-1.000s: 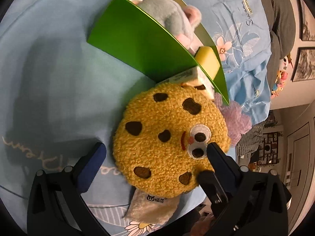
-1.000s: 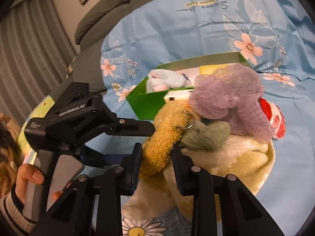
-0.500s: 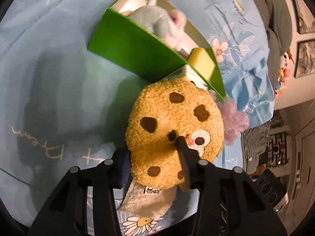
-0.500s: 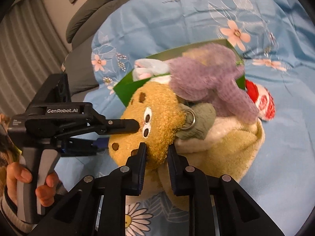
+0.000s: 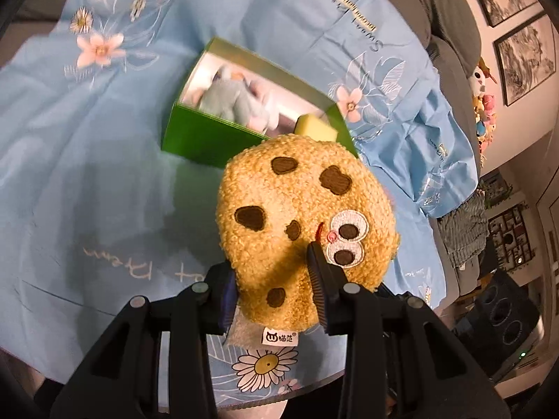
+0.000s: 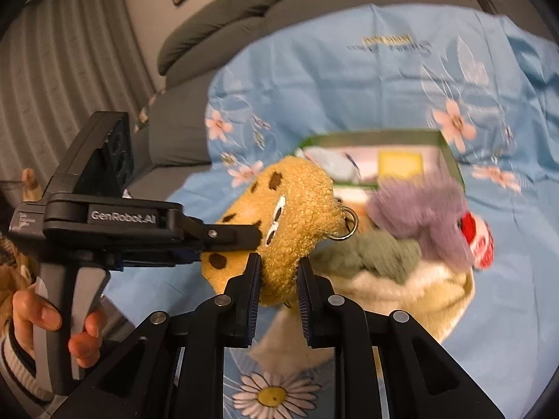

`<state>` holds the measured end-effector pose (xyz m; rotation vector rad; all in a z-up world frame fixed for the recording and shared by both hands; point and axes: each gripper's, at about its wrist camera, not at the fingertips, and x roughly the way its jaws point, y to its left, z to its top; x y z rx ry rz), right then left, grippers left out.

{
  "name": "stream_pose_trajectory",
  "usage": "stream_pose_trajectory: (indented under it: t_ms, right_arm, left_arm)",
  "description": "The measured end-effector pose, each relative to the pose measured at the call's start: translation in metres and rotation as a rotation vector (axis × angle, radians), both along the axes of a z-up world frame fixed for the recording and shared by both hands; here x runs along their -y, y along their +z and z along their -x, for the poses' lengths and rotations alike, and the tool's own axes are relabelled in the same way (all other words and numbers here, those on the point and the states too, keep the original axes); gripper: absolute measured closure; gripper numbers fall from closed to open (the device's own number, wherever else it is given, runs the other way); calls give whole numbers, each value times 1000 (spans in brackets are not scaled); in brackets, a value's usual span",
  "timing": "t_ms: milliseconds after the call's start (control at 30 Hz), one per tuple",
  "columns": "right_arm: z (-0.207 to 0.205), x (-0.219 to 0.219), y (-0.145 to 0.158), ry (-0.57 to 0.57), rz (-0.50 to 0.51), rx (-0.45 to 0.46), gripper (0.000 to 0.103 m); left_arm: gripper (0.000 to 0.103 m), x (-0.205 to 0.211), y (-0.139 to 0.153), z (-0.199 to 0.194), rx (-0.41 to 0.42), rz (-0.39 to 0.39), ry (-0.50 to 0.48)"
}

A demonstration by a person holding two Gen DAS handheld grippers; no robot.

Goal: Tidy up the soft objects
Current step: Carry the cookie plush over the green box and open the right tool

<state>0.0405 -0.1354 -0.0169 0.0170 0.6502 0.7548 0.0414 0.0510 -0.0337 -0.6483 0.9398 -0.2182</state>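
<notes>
Gripping cookie plush from both sides: left gripper clamping its lower edge, right gripper pinching its rim, plush squeezed between pads. Hovering beyond the jaws: green box on blue sheet, holding grey plush and yellow sponge.

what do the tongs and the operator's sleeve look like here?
Both tongs, left and right, are matte black with cut-out linkage arms, silver pivot screws and ribbed pads. The left tongs show blue trim, a grey handle and white "GenRobot.AI" lettering in the right wrist view. The sleeve is white with dark stripes. No cables visible.
</notes>
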Motion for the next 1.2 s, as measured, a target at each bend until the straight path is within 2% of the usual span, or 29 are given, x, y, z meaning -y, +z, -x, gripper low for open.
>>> stream_pose_trajectory:
  t_ms: [233,533,700,1033,1067,1100,1167,1200]
  right_arm:
    - [-14,-3,24,4,-25,54,82]
    - [-65,6,43,-26,-38,75,82]
    - [-107,9,44,-33,-41,41,82]
    - [-177,-12,31,-60,55,-11,81]
    - [-183,-14,29,-69,63,-24,81]
    - [-192,-16,25,-87,74,-41,81]
    - [-204,-18,19,-120,98,-75,71]
    - [-209,-17,17,-146,109,-88,62]
  left_arm:
    - [70,-2,28,-15,51,-18,-8]
    - [69,9,51,-67,85,-56,-60]
    - [69,14,50,-107,68,-60,-94]
    - [68,7,31,-177,4,-69,-82]
    - [61,5,27,-183,-7,-74,-74]
    - [50,3,24,-189,-16,-77,-64]
    - [31,0,19,-199,-38,-95,-46]
    - [27,-1,15,-204,-54,-103,-37]
